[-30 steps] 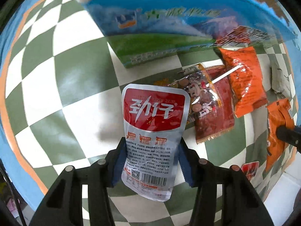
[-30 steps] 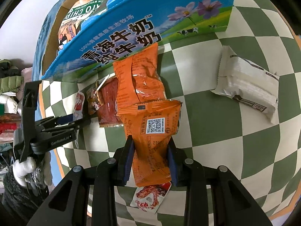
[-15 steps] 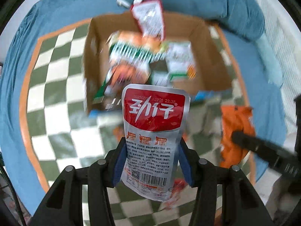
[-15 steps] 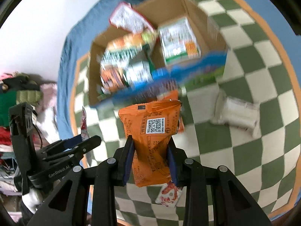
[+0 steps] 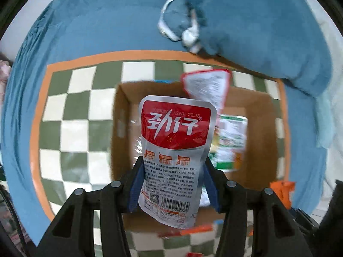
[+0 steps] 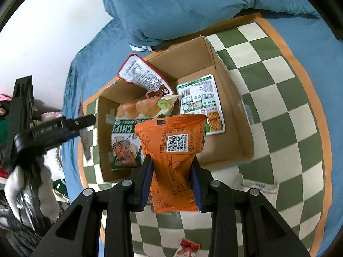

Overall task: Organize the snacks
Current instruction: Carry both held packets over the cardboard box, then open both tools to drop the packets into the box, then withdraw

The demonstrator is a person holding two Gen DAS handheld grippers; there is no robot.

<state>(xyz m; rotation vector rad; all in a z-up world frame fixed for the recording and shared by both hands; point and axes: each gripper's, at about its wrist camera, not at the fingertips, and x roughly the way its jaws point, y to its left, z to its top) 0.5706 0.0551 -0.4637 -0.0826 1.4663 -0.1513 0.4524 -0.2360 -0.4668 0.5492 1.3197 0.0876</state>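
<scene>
Red-and-silver pouch [image 5: 175,150], printed with white Chinese characters, a date stamp and a barcode, clamped upright between the blue pads of the left tool [image 5: 173,184], hanging above the open box [image 5: 263,150]. Orange pack [image 6: 173,156] with a QR code, gripped the same way in the right tool [image 6: 172,184], held over the box's near wall.

Left view only: the pouch's front and an orange scrap [image 5: 282,190] at the right edge, blurred. Right view only: the box's contents in full, the left tool from the side [image 6: 64,125], a gloved hand [image 6: 32,184] behind it, a white pack [image 6: 257,189] and a small red sachet [image 6: 187,247] on the checked mat [image 6: 289,117] outside the box.

Inside the box: a green bag lettered "CHIPS" [image 6: 126,139], a white-and-green flat pack [image 6: 201,103] with small print, unreadable, and a red-edged white pouch [image 6: 143,75] leaning on the far wall, top above the rim.

Mat green and cream, orange-bordered, spread on a blue bed [image 6: 90,68]; rumpled blue duvet [image 6: 182,6] just behind the box.
</scene>
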